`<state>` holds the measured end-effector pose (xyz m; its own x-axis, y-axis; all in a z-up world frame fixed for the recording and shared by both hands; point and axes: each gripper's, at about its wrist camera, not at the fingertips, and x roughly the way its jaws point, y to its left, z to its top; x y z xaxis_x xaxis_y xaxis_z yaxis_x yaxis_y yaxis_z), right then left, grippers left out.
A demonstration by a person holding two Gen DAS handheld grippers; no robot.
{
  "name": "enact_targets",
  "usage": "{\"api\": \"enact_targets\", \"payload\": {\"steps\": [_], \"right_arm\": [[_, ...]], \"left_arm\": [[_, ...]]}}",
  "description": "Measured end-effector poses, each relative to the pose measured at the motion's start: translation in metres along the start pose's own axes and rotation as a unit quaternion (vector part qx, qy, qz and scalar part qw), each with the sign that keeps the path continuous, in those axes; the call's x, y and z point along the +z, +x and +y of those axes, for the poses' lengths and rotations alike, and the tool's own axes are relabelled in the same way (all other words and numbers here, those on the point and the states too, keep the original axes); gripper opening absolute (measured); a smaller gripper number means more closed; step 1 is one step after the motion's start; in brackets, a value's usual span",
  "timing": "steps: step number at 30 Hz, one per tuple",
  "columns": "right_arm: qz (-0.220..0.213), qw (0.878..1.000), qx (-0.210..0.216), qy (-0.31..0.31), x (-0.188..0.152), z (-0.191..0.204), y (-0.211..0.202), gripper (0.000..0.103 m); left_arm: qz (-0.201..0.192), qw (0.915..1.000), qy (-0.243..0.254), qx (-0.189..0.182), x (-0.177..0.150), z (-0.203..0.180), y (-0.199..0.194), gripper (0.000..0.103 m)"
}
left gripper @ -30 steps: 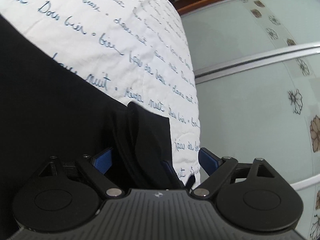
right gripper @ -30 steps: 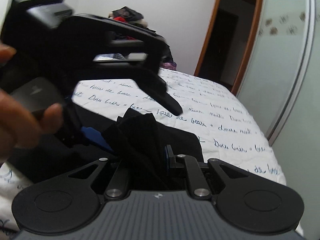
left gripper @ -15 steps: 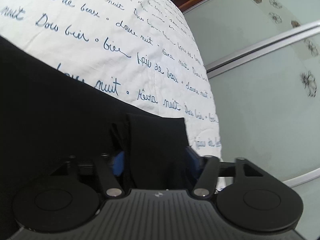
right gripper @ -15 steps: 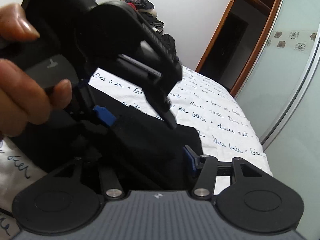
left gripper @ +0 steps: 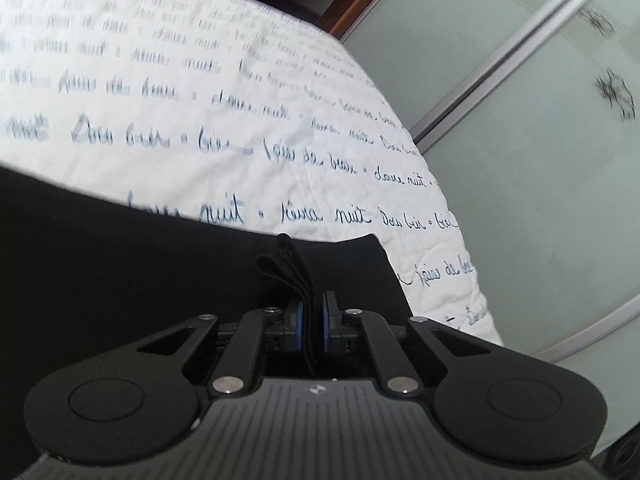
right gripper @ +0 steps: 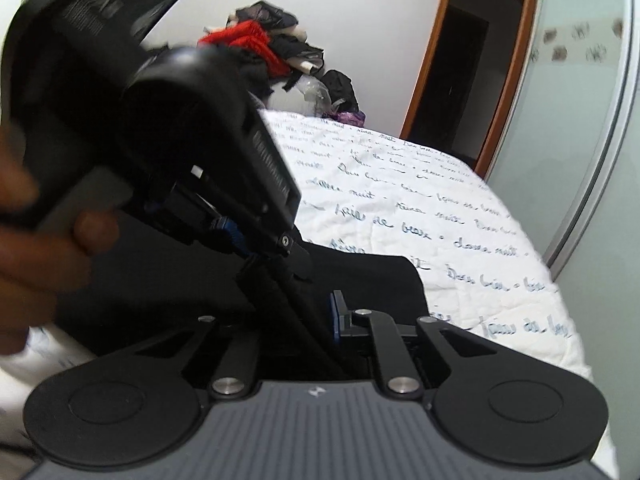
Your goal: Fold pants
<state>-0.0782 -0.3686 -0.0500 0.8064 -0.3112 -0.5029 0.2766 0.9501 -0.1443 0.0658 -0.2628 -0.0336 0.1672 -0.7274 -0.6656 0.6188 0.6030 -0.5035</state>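
Black pants (left gripper: pixel 120 280) lie on a white bedspread (left gripper: pixel 200 100) printed with blue handwriting. In the left wrist view my left gripper (left gripper: pixel 312 312) is shut, its blue pads pinching a narrow upright fold of the pants' edge. The right wrist view shows my right gripper (right gripper: pixel 316 320) closing its jaws on a taut strip of the same black pants (right gripper: pixel 360 280); one blue pad (right gripper: pixel 335 314) lies against the cloth and the other is hidden. The left gripper (right gripper: pixel 248 248) hangs just above and left of it, held by a hand (right gripper: pixel 40 260).
Frosted sliding wardrobe doors (left gripper: pixel 540 160) run close along the bed's right edge. A wooden door frame (right gripper: pixel 480 80) stands at the far end. A heap of clothes (right gripper: pixel 272 52) is piled against the wall beyond the bed.
The left jaws went from wide apart to pinched on the fold, and the left gripper rolled and rose a little. The right jaws opened, then narrowed again on the cloth.
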Motion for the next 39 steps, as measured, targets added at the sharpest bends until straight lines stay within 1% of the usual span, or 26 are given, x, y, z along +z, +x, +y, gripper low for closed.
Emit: {"api": "enact_targets", "payload": {"steps": [3, 5, 8, 11, 17, 27, 35, 39], "right_arm": [[-0.007, 0.999, 0.025, 0.04, 0.004, -0.007, -0.003, 0.013], [-0.008, 0.997, 0.042, 0.061, 0.004, -0.01, -0.002, 0.013], [-0.008, 0.995, 0.059, 0.074, 0.006, -0.008, -0.001, 0.013], [-0.008, 0.994, 0.068, 0.083, 0.006, -0.007, 0.002, 0.013], [-0.01, 0.991, 0.084, 0.1, 0.009, -0.006, 0.006, 0.013], [-0.015, 0.983, 0.126, 0.132, 0.02, 0.006, 0.015, 0.013], [-0.016, 0.974, 0.163, 0.154, 0.027, 0.019, 0.025, 0.013], [-0.017, 0.972, 0.179, 0.15, 0.034, 0.03, 0.032, 0.013]], "left_arm": [[-0.017, 0.9986, 0.042, 0.029, -0.001, -0.01, -0.012, 0.011], [-0.025, 0.9956, 0.072, 0.055, -0.003, -0.017, -0.018, 0.011], [-0.035, 0.9891, 0.11, 0.091, -0.006, -0.024, -0.023, 0.011], [-0.042, 0.9836, 0.132, 0.115, -0.01, -0.027, -0.026, 0.011], [-0.043, 0.9786, 0.148, 0.136, -0.013, -0.024, -0.035, 0.011], [-0.067, 0.9649, 0.186, 0.173, -0.015, -0.02, -0.052, 0.011], [-0.079, 0.9596, 0.189, 0.193, -0.014, -0.002, -0.067, 0.011], [-0.085, 0.9579, 0.183, 0.204, -0.013, 0.01, -0.074, 0.011]]}}
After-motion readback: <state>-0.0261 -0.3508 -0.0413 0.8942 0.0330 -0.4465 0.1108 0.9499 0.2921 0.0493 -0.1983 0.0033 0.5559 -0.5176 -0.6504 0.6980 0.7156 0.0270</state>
